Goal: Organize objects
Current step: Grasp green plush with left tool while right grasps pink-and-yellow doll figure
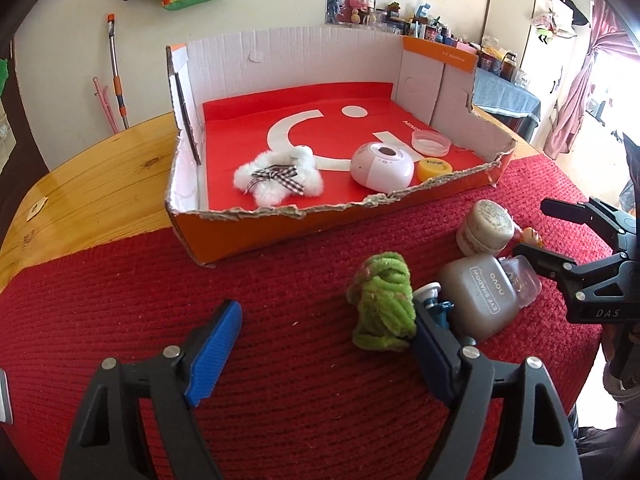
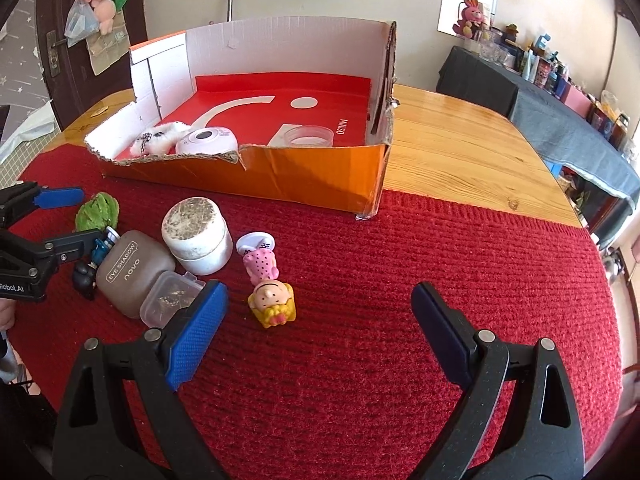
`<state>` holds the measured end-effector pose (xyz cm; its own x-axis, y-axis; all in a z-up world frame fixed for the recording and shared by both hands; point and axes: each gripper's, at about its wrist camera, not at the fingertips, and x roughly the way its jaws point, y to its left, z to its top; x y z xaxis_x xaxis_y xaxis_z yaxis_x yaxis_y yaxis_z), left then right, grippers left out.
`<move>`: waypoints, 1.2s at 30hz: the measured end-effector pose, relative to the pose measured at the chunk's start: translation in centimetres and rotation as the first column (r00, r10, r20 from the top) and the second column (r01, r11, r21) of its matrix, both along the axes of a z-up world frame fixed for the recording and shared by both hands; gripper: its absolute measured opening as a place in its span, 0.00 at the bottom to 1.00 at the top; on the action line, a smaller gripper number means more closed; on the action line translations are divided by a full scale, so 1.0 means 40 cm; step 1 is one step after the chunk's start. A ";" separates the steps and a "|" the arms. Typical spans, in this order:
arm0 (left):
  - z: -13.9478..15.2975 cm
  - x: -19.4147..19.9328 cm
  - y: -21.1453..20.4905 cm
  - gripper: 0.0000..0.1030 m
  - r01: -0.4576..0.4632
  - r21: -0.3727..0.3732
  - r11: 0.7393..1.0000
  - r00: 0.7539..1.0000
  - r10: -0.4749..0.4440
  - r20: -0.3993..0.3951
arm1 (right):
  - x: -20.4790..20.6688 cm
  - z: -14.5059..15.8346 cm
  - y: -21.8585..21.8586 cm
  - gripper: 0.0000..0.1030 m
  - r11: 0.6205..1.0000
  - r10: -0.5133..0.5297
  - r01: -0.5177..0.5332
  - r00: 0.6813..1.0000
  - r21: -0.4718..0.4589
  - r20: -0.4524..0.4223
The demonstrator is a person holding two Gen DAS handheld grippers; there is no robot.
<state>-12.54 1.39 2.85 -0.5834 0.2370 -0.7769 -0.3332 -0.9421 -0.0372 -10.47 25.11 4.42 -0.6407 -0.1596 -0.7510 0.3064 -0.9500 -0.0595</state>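
Left wrist view. The left gripper [image 1: 326, 338] stands spread over the red knitted mat [image 1: 120, 304], with nothing pinched. The green yarn toy [image 1: 380, 300] lies just inside its right-hand pad, seemingly touching it, while the other pad is well clear. Beyond that pad sit a small blue-and-white figure [image 1: 434, 304] (largely hidden), the brown eye-shadow case [image 1: 482, 296] and a clear plastic box [image 1: 520, 280]. Ahead of the fingers stands the torn cardboard box [image 1: 224, 240], which already holds a white plush bear [image 1: 276, 176], a pink round device [image 1: 382, 166], a yellow cap [image 1: 434, 170] and a clear lid [image 1: 431, 142]. The right gripper [image 1: 532, 228] enters from the right edge, its jaws apart beside the white jar [image 1: 486, 230].

Right wrist view. The right gripper [image 2: 320, 308] is likewise spread and empty. The doll in the pink dress [image 2: 268, 284] lies on the mat between its fingers, nearer the left-hand pad and touching neither. The clear plastic box [image 2: 168, 300] sits just outside that pad, with the white jar [image 2: 198, 240] ahead of it.

Assessment: the step in hand appears to be approach for pickup, each tool lined up on one loose item. The next move calls for closing squarely on the yarn toy and the doll without nudging the crowded neighbours, then a lift over the torn front wall.
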 end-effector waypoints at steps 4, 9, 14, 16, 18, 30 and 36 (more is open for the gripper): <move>0.002 -0.003 0.008 0.75 0.016 0.012 1.000 1.000 -0.016 -0.007 | -0.010 0.004 -0.009 0.80 1.000 0.018 -0.018 1.000 -0.004 -0.002; 0.005 -0.011 0.016 0.66 0.045 0.024 0.999 0.999 -0.045 0.001 | -0.025 -0.004 -0.002 0.61 0.999 0.027 -0.026 0.999 -0.047 0.032; 0.007 -0.011 0.026 0.52 0.076 0.044 0.996 0.997 -0.077 0.006 | -0.020 -0.003 -0.003 0.56 0.998 0.041 -0.040 0.999 -0.056 0.025; 0.008 -0.009 0.029 0.45 0.091 0.052 0.994 0.996 -0.092 0.008 | -0.018 -0.002 -0.005 0.52 0.997 0.051 -0.050 0.998 -0.060 0.022; 0.009 -0.006 0.035 0.37 0.108 0.054 0.993 0.994 -0.109 0.009 | -0.017 -0.002 -0.009 0.45 0.996 0.064 -0.062 0.998 -0.059 0.020; 0.010 0.010 0.039 0.23 0.119 0.072 0.990 0.993 -0.119 -0.007 | -0.010 -0.002 -0.011 0.21 0.988 0.105 -0.102 0.994 -0.117 0.022; 0.043 0.034 0.030 0.23 0.110 0.081 0.991 0.993 -0.106 -0.054 | 0.006 0.020 0.001 0.21 0.983 0.096 -0.094 0.995 -0.158 0.007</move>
